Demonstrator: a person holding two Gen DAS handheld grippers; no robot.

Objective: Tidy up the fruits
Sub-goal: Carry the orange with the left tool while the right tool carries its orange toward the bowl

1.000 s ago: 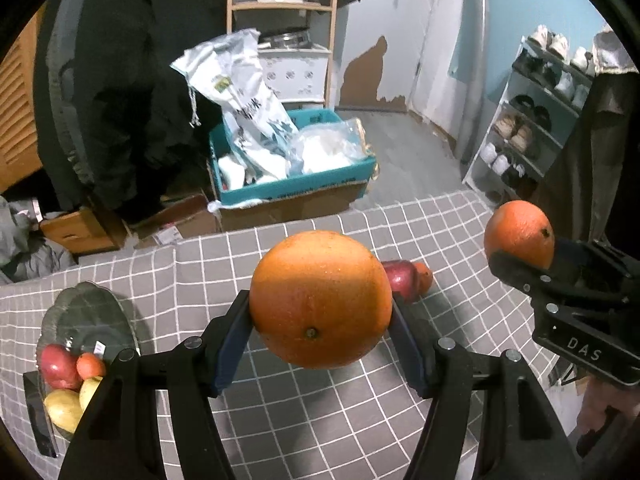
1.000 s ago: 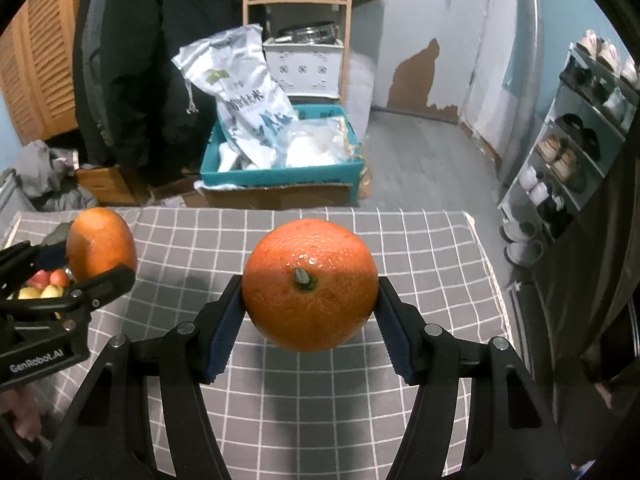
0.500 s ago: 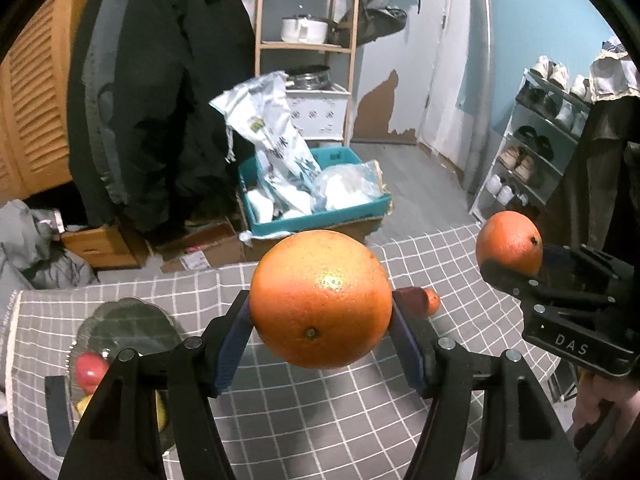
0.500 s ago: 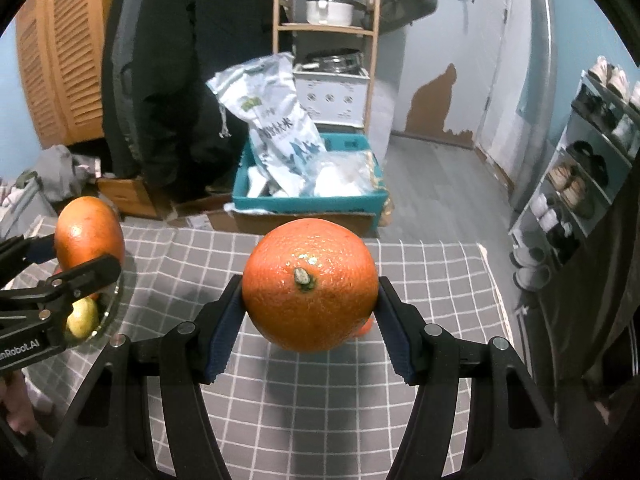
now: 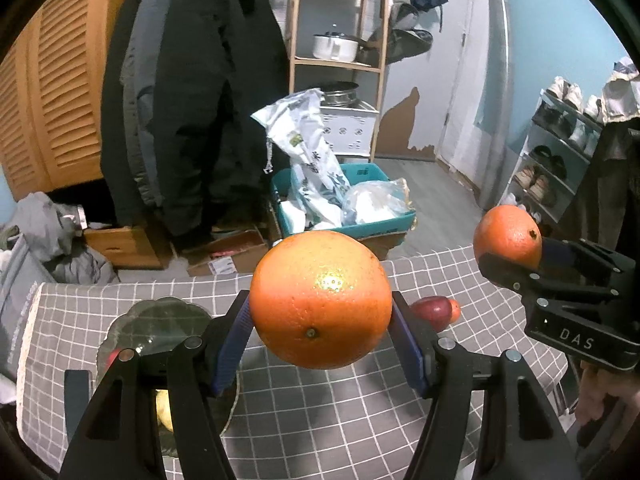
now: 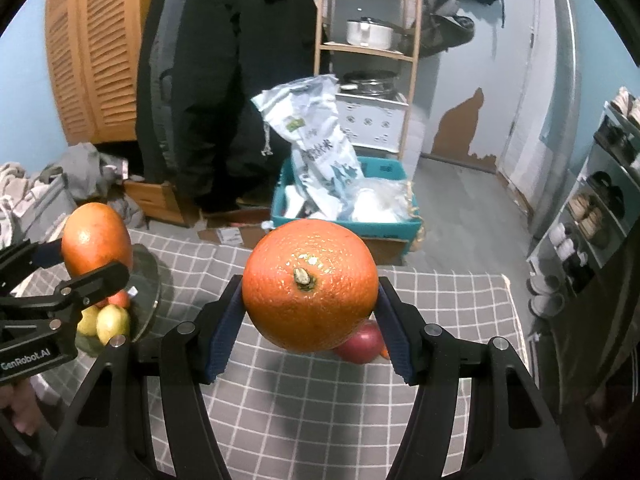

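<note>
**Both grippers holding oranges above worktop**

L gripper (image 5: 320, 344): fingers (image 5: 230, 344) are clamping a large orange (image 5: 320, 300) between the blue pads, navel end facing the camera. Below and left of these fingers, a glass plate (image 5: 160, 316) is sitting on the checked worktop (image 5: 340, 412), w/ yellow and red fruit partly hidden behind the finger frame.

R gripper (image 6: 308, 328): fingers are gripping a second orange (image 6: 309, 285), stem end facing the camera. A red apple (image 6: 360, 344) is lying on the worktop just beneath and right of it, w/ a small orange fruit peeking out beside it. Both oranges are hanging off the worktop.
</note>
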